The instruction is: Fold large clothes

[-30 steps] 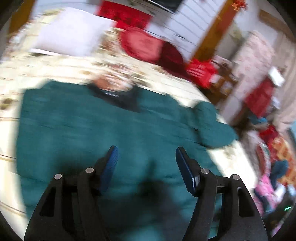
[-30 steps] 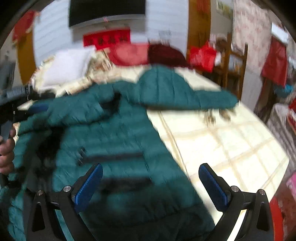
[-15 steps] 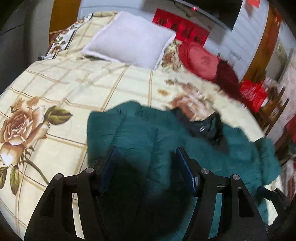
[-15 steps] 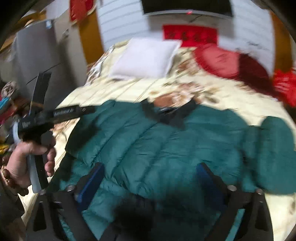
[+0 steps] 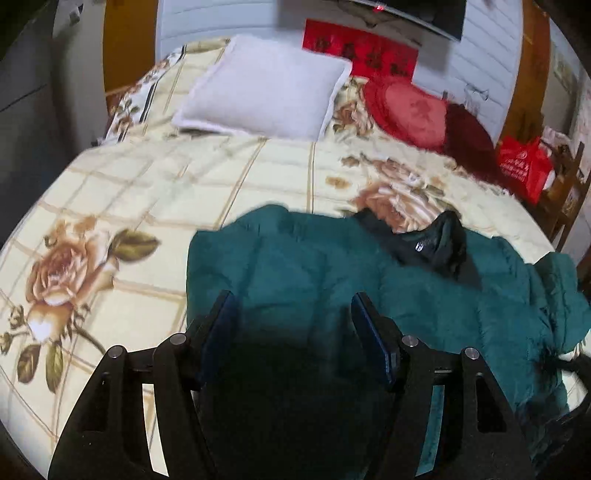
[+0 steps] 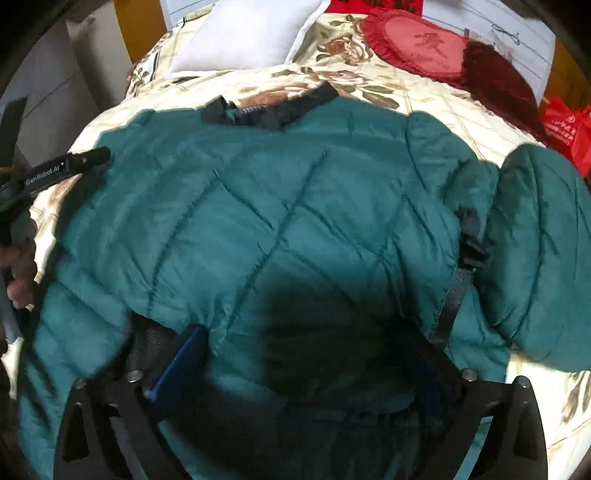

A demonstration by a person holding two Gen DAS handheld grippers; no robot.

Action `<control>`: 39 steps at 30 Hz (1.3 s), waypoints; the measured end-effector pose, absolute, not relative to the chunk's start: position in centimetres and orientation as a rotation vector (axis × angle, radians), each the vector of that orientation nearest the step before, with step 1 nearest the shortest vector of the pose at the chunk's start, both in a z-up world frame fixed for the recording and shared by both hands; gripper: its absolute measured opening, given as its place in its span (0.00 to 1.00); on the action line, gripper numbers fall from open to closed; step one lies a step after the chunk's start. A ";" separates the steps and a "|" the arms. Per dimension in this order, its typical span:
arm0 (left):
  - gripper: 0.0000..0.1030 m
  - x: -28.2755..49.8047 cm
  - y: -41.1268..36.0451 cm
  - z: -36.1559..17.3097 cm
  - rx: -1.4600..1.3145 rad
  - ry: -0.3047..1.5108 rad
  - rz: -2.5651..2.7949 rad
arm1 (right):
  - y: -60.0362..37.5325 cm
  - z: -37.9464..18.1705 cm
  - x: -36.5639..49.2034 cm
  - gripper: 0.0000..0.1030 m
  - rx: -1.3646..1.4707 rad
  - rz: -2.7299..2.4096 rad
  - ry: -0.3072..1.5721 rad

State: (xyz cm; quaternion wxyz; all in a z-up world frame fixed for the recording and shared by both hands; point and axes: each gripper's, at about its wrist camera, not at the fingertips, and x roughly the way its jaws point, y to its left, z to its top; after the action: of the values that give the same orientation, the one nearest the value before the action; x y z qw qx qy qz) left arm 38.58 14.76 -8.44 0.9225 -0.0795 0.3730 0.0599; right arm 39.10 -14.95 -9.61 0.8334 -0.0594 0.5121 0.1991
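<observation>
Right wrist view: teal quilted puffer jacket [image 6: 280, 206], diamond-stitched, black ribbed collar at twelve o'clock, spread on my floral checked bedspread [image 6: 461, 110]. My right gripper [image 6: 306, 363], blue-padded, its jaws just reopened wide, grips nothing. My left gripper [image 5: 295, 332] part-open above the jacket's hem, empty. White square pillow [image 5: 266, 88] at twelve.

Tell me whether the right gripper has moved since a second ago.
Yes. The right gripper has swung from the bedspread at the teal jacket's edge to over its back, closer in; the white pillow now sits near the frame's top.
</observation>
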 end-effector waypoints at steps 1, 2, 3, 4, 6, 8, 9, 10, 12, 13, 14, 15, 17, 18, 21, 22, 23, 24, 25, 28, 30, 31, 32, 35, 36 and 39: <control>0.63 38.8 14.7 -8.7 -0.156 0.783 0.129 | -15.1 -8.4 39.2 0.98 -0.078 0.439 1.033; 0.63 39.0 14.7 -9.3 -0.153 0.809 0.134 | -15.4 -6.9 39.4 0.98 -0.027 0.439 0.968; 0.63 39.3 14.7 -10.5 -0.155 0.853 0.137 | -15.5 -6.1 39.8 0.98 0.009 0.423 0.927; 0.63 39.3 14.6 -11.1 -0.158 0.866 0.140 | -15.4 -5.5 40.7 0.98 0.054 0.403 0.897; 0.64 38.7 14.6 -11.7 -0.161 0.838 0.143 | -14.7 -6.8 42.9 0.98 0.093 0.409 0.959; 0.64 38.5 14.4 -11.8 -0.163 0.829 0.135 | -13.8 -9.6 44.6 0.98 0.034 0.367 1.045; 0.64 38.6 14.4 -11.7 -0.159 0.838 0.137 | -13.7 -11.4 44.9 1.00 -0.007 0.341 1.077; 0.64 38.7 14.3 -11.5 -0.156 0.849 0.137 | -13.8 -11.9 44.8 1.00 -0.011 0.343 1.055; 0.64 38.4 14.2 -10.7 -0.155 0.861 0.140 | -13.8 -11.9 44.2 1.00 -0.009 0.342 1.015; 0.64 37.9 14.1 -10.2 -0.157 0.856 0.144 | -14.3 -11.7 44.1 1.00 -0.015 0.341 1.025; 0.64 37.2 14.1 -9.7 -0.164 0.843 0.148 | -14.2 -11.4 44.2 1.00 -0.025 0.345 1.047; 0.64 35.8 14.0 -8.9 -0.177 0.818 0.145 | -14.3 -10.9 44.1 0.98 -0.026 0.350 1.064; 0.64 33.5 13.6 -8.1 -0.177 0.787 0.124 | -15.8 -8.2 43.1 0.95 0.002 0.336 0.999; 0.64 32.1 13.2 -7.8 -0.163 0.775 0.116 | -16.8 -6.7 42.2 0.95 0.011 0.332 0.946; 0.64 27.3 11.7 -7.9 -0.090 0.751 0.083 | -22.6 -2.9 39.9 0.95 0.014 0.253 0.815; 0.64 26.2 11.3 -8.2 -0.075 0.750 0.081 | -25.1 -2.4 39.5 0.95 0.011 0.210 0.807; 0.64 25.3 11.0 -8.6 -0.063 0.754 0.081 | -28.1 -2.2 39.4 0.95 0.006 0.151 0.814; 0.64 24.2 10.8 -9.3 -0.055 0.757 0.082 | -32.0 -2.3 39.3 0.95 0.014 0.064 0.825; 0.64 23.7 10.7 -9.7 -0.053 0.756 0.088 | -34.5 -2.3 39.4 0.95 0.035 0.007 0.831; 0.64 22.4 10.9 -11.6 -0.075 0.764 0.146 | -44.9 -3.2 38.9 0.95 0.205 -0.155 0.851; 0.64 22.4 11.2 -12.1 -0.094 0.776 0.192 | -50.9 -4.4 38.6 0.95 0.322 -0.233 0.860; 0.64 22.3 11.4 -12.0 -0.103 0.768 0.203 | -53.7 -5.3 38.4 0.95 0.374 -0.265 0.870; 0.64 22.4 11.6 -12.0 -0.114 0.766 0.214 | -55.4 -5.8 38.4 0.95 0.402 -0.295 0.874; 0.64 22.5 12.4 -12.3 -0.159 0.778 0.231 | -59.7 -7.4 38.6 0.95 0.492 -0.339 0.848; 0.64 22.5 12.8 -12.4 -0.186 0.784 0.229 | -60.6 -8.1 39.0 0.95 0.526 -0.346 0.845; 0.64 22.5 13.8 -12.8 -0.246 0.795 0.231 | -61.2 -9.8 40.5 0.95 0.580 -0.336 0.834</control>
State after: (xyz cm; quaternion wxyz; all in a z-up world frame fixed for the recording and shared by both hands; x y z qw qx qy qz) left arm 22.50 13.79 -12.77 0.9082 -0.1193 0.3852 0.1120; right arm 40.46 -61.23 -9.82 0.8603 0.2763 0.3973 -0.1603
